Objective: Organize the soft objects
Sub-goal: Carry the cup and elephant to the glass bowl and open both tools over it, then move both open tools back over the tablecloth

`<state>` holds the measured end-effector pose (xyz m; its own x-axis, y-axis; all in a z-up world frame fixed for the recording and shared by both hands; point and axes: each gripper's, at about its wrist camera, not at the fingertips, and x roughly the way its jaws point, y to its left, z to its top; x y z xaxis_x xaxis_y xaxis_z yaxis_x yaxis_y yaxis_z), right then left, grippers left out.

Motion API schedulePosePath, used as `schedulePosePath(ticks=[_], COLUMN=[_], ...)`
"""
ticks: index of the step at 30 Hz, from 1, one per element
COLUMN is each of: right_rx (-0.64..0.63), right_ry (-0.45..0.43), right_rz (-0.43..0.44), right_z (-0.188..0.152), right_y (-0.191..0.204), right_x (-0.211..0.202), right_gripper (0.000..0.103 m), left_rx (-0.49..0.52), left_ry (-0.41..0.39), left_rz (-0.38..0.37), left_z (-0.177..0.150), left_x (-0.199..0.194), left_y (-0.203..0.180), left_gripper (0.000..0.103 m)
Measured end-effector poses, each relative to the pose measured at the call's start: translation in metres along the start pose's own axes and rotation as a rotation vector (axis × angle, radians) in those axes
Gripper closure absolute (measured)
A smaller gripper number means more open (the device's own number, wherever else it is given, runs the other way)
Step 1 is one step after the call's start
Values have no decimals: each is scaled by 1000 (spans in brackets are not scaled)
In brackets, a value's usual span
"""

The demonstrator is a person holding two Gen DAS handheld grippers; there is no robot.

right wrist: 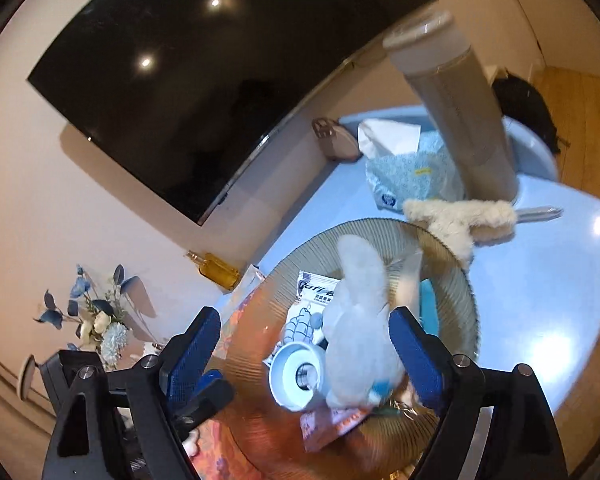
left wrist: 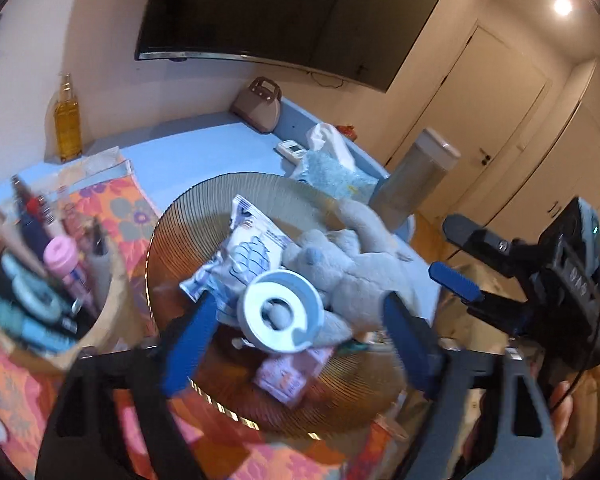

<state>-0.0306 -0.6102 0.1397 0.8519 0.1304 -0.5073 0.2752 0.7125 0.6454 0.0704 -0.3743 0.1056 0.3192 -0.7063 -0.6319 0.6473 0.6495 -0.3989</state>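
Over ribbed tray (left wrist: 204, 216); both grippers' fingers (left wrist: 188, 340) spread, empty.

- The left gripper (left wrist: 296, 332) points down over the ribbed glass bowl (left wrist: 204, 216), its jaws spread wide, one blue-padded finger at each side of the bowl's middle, closed on nothing.
- The right gripper (right wrist: 304, 356) also hangs over that bowl, jaws wide apart, its blue pads clear of the contents between them.
- In the left wrist view the right gripper (left wrist: 456, 256) reaches in from the bowl's right side, its two fingers parted, with bare fingers (left wrist: 562, 404) of the holding hand visible behind it.
- In the right wrist view the left gripper (right wrist: 208, 394) shows at the bowl's left edge.
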Motion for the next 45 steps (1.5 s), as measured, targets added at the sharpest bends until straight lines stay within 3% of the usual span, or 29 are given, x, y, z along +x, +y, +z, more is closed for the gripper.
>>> schedulePosePath(ticks=[1,6,9,13,15,18,20,25,33,36,38,40,43,45], right_rx=[-1,-23,-97,-151,-221,-314,-357,-515,-748,-758,-770,-777,-764,-756], right_ry=[-4,-20,-49,-26,29,72,97,192,179,227,282,320,301,319], right_rz=[3,83,105,199,256,265,262,235,128,127,68,44,50,48], right_z=[-2,-19,-37,-73,-101,-145,-172,-242,-287,-294,-300,-301,-298,-297], right_y=[3,30,56,95,126,165,184,221,237,234,233,232,228,226], right_x=[-5,-41,-62,-68,-58,-36,-12,53,111,134,148,155,155,157], right_gripper=[18,17,11,6,6,6,6,6,6,6,6,6,5,5], left_rx=[-10,8,51,68,10,-96,-140,-229,-257,-330,-397,-401,-436,-477], left_ry=[-15,-77,-107,-235,-280,-298,-347,-342,-280,-282,-263,-281,-293,-300], left_rz=[-6,10,72,243,397,577,640,835,850,743,670,635,569,573], left_z=[-1,-7,-18,-41,-60,-100,-128,-180,-220,-234,-237,-240,-245,-247], left_x=[-6,-50,-93,-172,-216,-263,-282,-292,-251,-247,-243,-246,-248,-249], left_y=[-1,-19,-24,-14,2,33,55,119,203,225,240,240,247,252], left_gripper=[6,6,6,5,3,3,2,2,2,2,3,2,2,2])
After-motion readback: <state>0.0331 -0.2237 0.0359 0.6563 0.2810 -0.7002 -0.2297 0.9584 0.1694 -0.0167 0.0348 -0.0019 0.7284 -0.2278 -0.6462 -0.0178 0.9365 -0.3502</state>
